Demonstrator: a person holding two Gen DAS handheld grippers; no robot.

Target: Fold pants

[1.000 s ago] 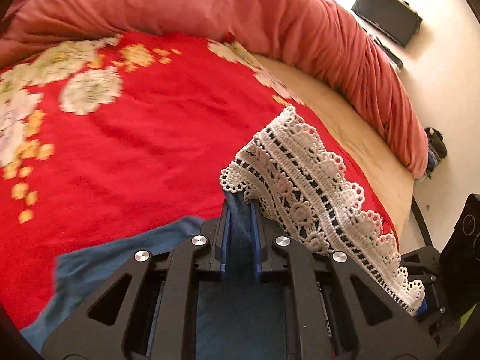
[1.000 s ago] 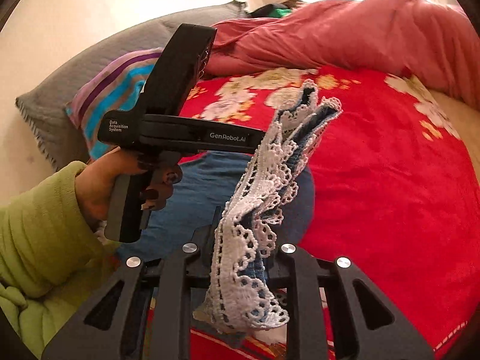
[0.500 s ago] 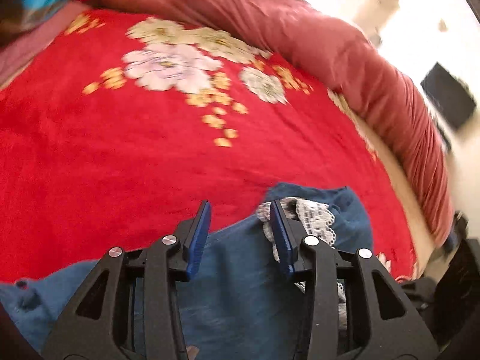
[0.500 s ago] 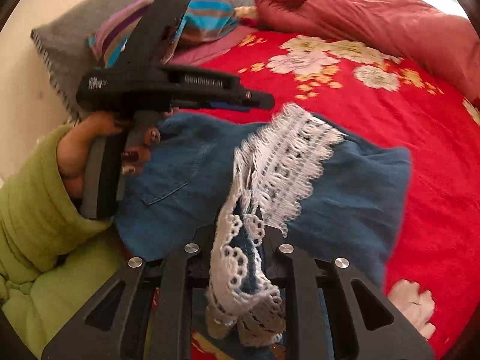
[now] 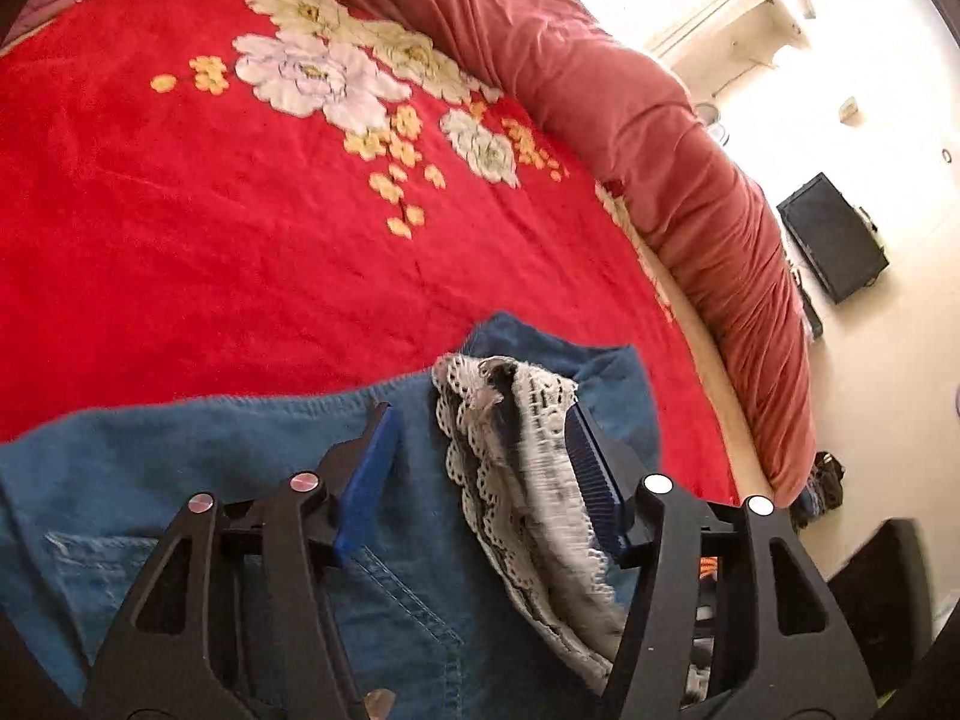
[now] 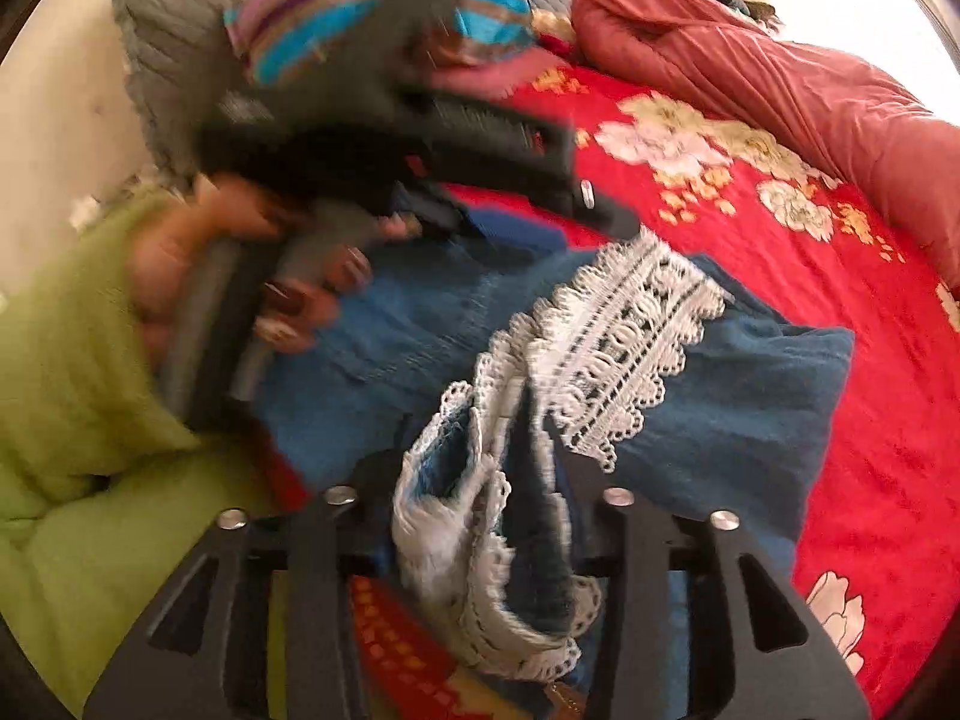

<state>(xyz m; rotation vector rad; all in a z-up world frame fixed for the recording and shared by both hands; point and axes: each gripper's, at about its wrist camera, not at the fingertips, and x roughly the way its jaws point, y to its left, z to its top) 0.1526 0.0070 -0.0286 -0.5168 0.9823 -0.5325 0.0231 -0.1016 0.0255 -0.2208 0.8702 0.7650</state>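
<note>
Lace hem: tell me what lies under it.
The lace hem lies on the folded blue pants, which rest on the red floral blanket. Whatever is beneath the denim is covered.

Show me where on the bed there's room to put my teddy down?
The red flowered blanket lies bare between the blue pants and the rolled pink duvet. Near the person it is crowded: pants, lace hems, both grippers and the pillows.

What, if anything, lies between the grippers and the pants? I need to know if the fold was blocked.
Nothing visible does. The lace hem lies loose between the opening jaws of the left gripper, on the blue pants. The right gripper is opening too, with lace between its jaws.
</note>
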